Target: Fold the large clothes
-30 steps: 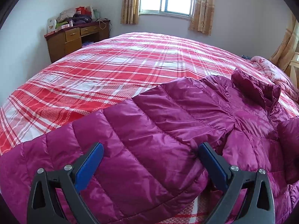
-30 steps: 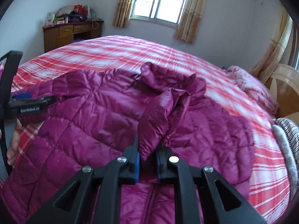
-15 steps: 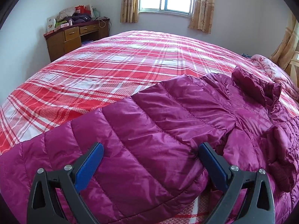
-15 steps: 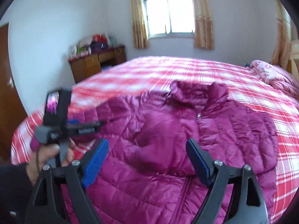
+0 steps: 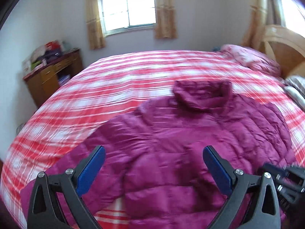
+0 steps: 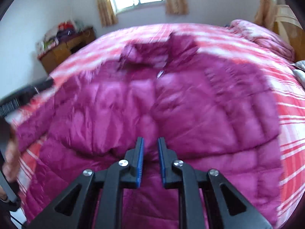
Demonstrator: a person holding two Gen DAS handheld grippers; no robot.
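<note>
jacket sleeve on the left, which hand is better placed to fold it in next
Left. The left gripper is wide open beside that sleeve of the jacket; the right gripper is closing over the jacket's middle, nothing visibly between its fingers.

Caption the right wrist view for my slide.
Right gripper closing, empty, above a magenta puffer jacket spread on a red plaid bed.

Down jacket (image 5: pixel 190 143) spread on bed (image 5: pixel 114 99), collar toward window (image 5: pixel 127 7). Desk (image 5: pixel 51 76) left of bed; headboard (image 5: pixel 282 43), quilt (image 5: pixel 251 57) at right.
</note>
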